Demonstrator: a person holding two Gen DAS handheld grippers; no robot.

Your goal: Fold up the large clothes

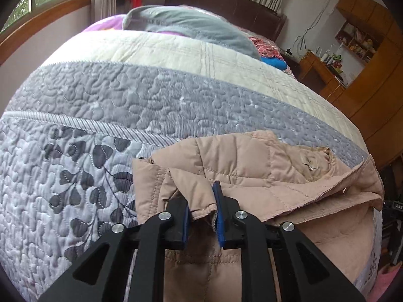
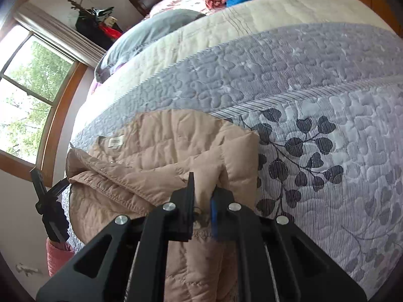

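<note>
On a bed spread with a grey and cream quilted cover, a pale pink padded jacket is seen lying near the foot edge in the left wrist view, its collar and inner label turned up toward the right. The left gripper is shown low at the jacket's near edge, with a sleeve cuff held between its blue-padded fingers; the fingers are only partly closed, and a narrow gap is left beside the cloth, so a firm clamp cannot be confirmed. A grey pillow and a wooden desk are seen further back. In the right wrist view, the same jacket is seen against the leaf-patterned part of the cover, and the right gripper is drawn nearly together on a ridge of the padded fabric. The other gripper is visible at the far left by the jacket's edge. A fold appears to be in hand, with both sides gathered; the next move is judged to call for lifting both holds evenly and carrying them across the jacket's body.
</note>
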